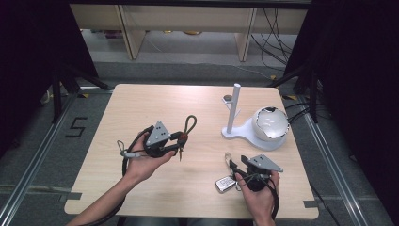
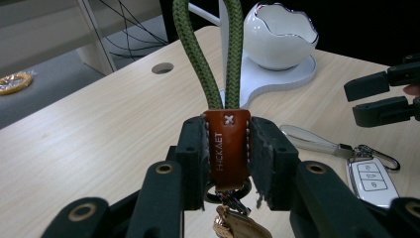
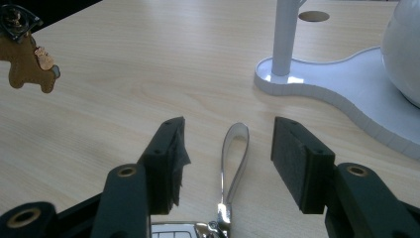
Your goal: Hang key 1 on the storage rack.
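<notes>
High view: left gripper (image 1: pixel 175 141) at centre-left, clamped on a green paracord keychain (image 1: pixel 189 125), loop sticking up toward the white hook stand (image 1: pixel 234 109) at right of centre. Right gripper (image 1: pixel 237 165) lower right, over the car key fob (image 1: pixel 225 183). Left gripper view: pads pinch the brown leather tab (image 2: pixel 227 148) mid-frame; the grip is narrow, so the tab may twist or slip and the loop could miss the post. Clasp and charm cut off at the bottom edge. Right gripper view: jaws apart, empty, straddling the fob's grey strap (image 3: pixel 235 158); fob body cropped at the bottom, so strap attachment unclear. Egg-shaped bowl (image 3: pixel 403 49) clipped at right edge.
</notes>
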{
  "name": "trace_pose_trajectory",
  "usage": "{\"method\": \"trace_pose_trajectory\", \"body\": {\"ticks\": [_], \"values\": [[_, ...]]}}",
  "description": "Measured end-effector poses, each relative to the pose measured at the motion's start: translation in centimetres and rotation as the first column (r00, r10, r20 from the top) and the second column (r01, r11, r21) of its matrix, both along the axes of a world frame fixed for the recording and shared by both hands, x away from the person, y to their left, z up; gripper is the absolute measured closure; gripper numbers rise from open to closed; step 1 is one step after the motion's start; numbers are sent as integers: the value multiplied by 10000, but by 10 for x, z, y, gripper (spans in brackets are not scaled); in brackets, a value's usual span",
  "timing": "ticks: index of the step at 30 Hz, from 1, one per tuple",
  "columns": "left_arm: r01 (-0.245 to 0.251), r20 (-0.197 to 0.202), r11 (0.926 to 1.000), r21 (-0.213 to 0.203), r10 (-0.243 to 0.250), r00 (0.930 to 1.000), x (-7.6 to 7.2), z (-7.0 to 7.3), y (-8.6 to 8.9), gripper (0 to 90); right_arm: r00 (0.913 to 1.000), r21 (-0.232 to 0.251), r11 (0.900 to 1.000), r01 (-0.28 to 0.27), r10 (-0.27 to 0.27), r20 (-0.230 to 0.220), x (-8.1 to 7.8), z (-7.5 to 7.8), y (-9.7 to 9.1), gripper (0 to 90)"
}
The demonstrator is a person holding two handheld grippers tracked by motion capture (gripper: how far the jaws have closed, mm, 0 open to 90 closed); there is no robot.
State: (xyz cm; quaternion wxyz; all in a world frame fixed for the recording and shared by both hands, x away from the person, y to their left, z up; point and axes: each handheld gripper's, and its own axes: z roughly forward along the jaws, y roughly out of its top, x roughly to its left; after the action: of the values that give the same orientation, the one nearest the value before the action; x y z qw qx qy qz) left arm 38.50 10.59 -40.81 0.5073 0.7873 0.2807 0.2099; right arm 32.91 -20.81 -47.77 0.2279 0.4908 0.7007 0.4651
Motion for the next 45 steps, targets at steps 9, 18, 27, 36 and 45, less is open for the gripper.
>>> {"method": "trace_pose_trajectory", "body": {"ticks": [9, 18, 27, 36, 45], "values": [[319, 374, 9992, 238, -328, 9988, 12, 6, -13, 672, 10000, 11, 10000, 37, -37, -23, 0, 0, 0, 478], [463, 487, 9988, 146, -469, 9977, 19, 10, -26, 672, 10000, 28, 10000, 9, -9, -16, 0, 0, 0, 478], [613, 630, 9980, -160, -602, 9962, 26, 17, -43, 672, 10000, 48, 10000, 11, -11, -26, 0, 0, 0, 478], [762, 671, 9967, -268, -743, 9950, 33, 22, -57, 672, 9999, -37, 9999, 97, -98, -89, -1, 1, -1, 478], [849, 525, 9958, -340, -830, 9952, 39, 22, -70, 671, 9999, -66, 10000, 56, -57, -119, -1, 1, -1, 478]]}}
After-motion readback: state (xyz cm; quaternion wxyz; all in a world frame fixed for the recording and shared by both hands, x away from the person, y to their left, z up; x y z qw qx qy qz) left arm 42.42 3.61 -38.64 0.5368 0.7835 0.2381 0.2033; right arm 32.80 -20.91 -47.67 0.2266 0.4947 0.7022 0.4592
